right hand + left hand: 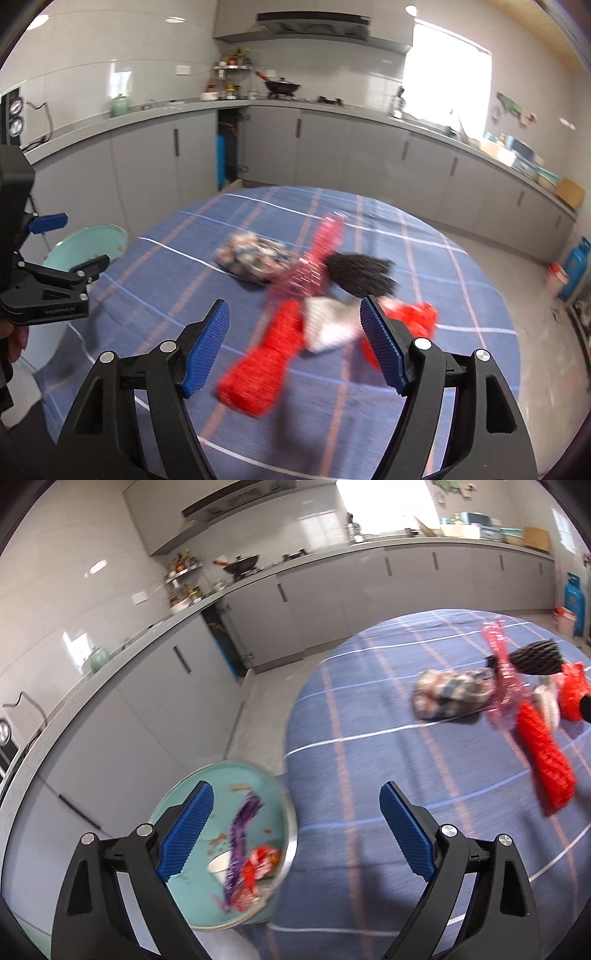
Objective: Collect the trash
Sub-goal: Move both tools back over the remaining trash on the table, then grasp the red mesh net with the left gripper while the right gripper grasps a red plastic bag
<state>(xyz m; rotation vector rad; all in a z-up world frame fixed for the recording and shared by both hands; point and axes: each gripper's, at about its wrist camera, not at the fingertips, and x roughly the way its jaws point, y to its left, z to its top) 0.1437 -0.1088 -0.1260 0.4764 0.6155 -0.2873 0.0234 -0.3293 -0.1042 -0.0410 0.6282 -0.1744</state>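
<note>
A kitchen with glossy pale grey wall tiles point(110, 55) and a light grey floor point(517, 236). An L-shaped run of grey base cabinets point(332, 147) under a grey worktop point(177, 105) lines the far walls; one cabinet door point(221, 162) in the far corner stands ajar. A range hood point(314, 27) hangs above a black wok point(282, 86) on the hob, with a small spice rack point(231, 74) to its left. A bright window point(447, 70) to the right washes out with daylight. A blue gas cylinder point(576, 266) stands on the floor at far right. In the near middle is a round table under a blue checked cloth point(443, 266).
</note>
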